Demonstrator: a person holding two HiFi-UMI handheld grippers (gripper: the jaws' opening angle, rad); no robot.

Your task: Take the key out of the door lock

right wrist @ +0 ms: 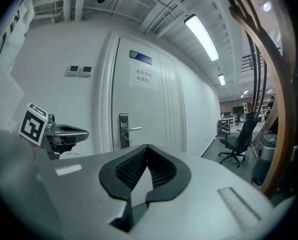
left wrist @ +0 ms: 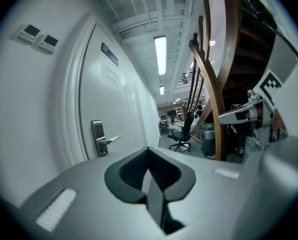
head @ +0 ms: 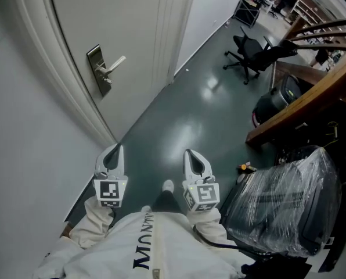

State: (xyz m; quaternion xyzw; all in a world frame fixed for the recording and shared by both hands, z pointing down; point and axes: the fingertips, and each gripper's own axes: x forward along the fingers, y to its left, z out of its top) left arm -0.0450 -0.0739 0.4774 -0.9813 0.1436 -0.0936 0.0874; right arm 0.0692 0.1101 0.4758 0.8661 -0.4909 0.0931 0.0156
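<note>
White wall (head: 22,156) fills the left of the head view. Glossy dark floor (head: 202,115) runs to the upper right, past a black chair (head: 248,54) and a wooden railing (head: 312,100). A strip light (left wrist: 160,54) glows overhead.

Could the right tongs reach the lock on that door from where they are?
Probably not yet: the right tongs, shut, hang well short of the lock. Only bare floor lies between, so stepping closer should do.

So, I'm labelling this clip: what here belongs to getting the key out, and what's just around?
Job: door, lock plate, door handle, left gripper, right gripper, both shut, empty; key too small to see.
Around: office chair, plastic-wrapped chair, wooden staircase, wall panels.
</note>
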